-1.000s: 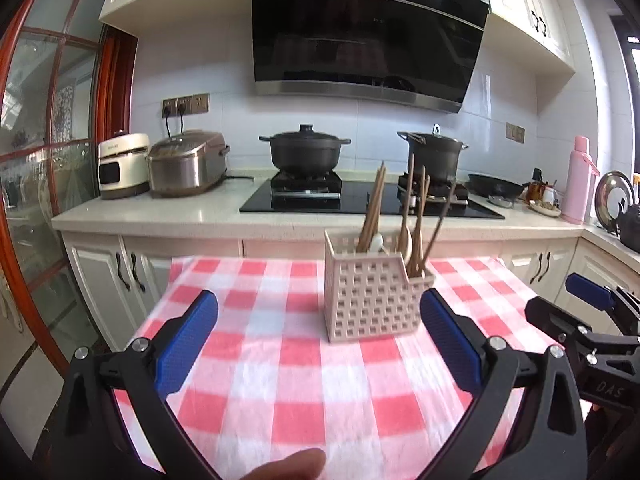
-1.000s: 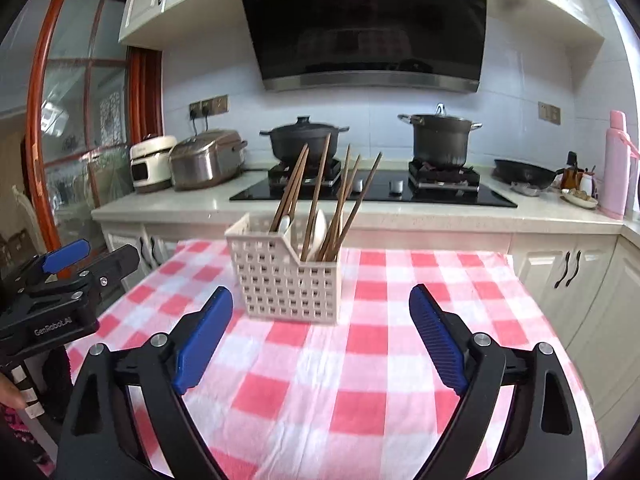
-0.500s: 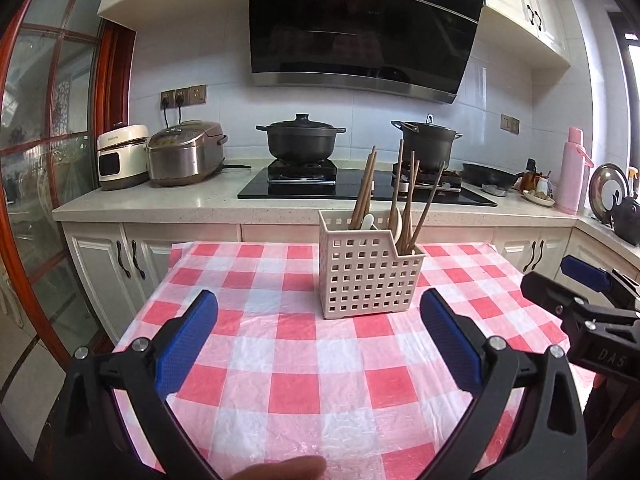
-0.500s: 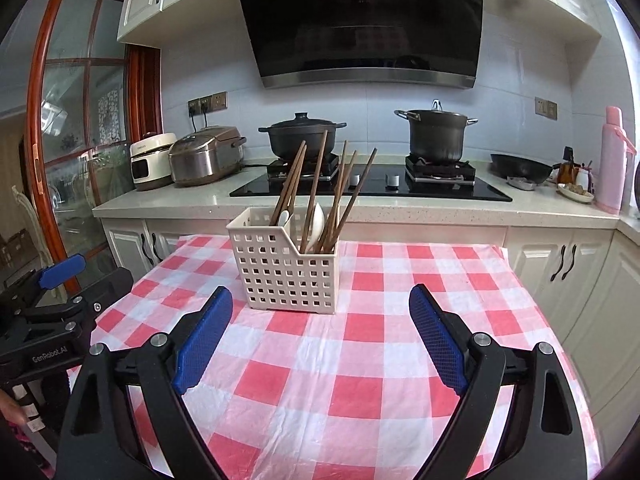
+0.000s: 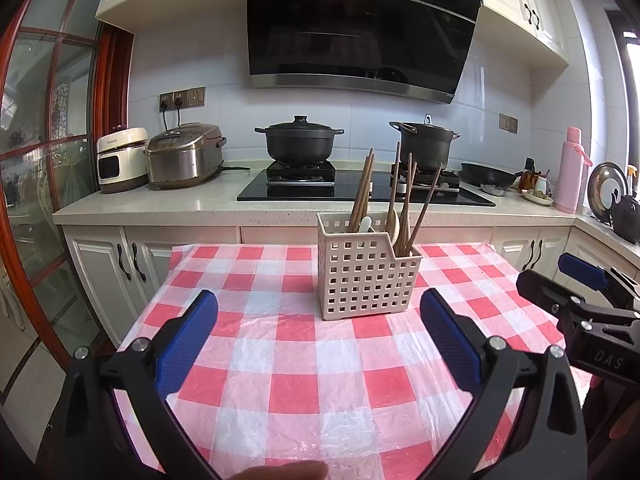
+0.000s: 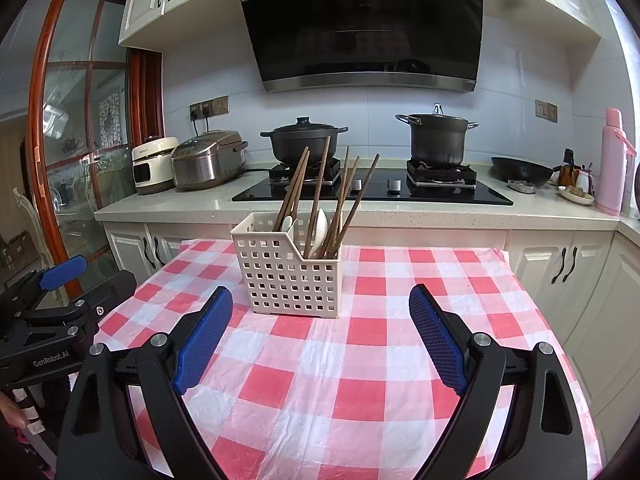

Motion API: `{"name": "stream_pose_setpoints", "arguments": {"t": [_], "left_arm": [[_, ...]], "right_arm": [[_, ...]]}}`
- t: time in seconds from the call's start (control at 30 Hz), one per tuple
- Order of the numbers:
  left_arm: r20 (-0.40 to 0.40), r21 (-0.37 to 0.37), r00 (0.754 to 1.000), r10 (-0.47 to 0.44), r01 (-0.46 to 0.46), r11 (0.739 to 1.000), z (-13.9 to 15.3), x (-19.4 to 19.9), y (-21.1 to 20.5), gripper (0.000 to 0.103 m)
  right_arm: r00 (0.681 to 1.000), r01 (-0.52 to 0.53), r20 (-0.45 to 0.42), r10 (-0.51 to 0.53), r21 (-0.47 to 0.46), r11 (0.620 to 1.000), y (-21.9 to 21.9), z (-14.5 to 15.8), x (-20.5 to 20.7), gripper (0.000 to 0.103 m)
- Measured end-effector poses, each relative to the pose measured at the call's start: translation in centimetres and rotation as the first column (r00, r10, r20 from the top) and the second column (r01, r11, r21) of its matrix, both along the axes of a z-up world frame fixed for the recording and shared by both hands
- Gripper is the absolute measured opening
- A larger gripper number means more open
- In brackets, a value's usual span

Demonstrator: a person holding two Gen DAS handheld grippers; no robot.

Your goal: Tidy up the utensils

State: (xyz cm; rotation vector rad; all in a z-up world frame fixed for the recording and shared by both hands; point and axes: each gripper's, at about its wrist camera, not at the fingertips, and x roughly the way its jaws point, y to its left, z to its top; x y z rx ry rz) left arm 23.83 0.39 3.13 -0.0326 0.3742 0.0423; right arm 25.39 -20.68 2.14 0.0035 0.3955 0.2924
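Our jaws stand wide apart on both the left gripper (image 5: pixel 319 312) and the right gripper (image 6: pixel 321 306), each holding nothing above the red-checked tablecloth (image 5: pixel 296 364). Just beyond our fingertips, clear of them, the white perforated caddy (image 5: pixel 366 276) stands upright, ahead between the left jaws. In it lean wooden chopsticks (image 5: pixel 362 192) and white spoons (image 6: pixel 320 226). Farther back sit the black pots (image 6: pixel 304 140).

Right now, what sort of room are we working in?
A home kitchen, it seems: a stove with pots under a range hood, rice cookers on the counter, and a checked table.
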Motion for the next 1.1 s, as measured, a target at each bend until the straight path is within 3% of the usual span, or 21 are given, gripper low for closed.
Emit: {"name": "stream_pose_setpoints", "arguments": {"t": [1.1], "left_arm": [[0.038,0.005,0.999,0.007,-0.007,1.0,0.63,-0.86,0.04,0.098]], "right_arm": [[1.0,-0.008,0.022,0.008,0.007,1.0,0.15,0.84,-0.56,0.084]]}}
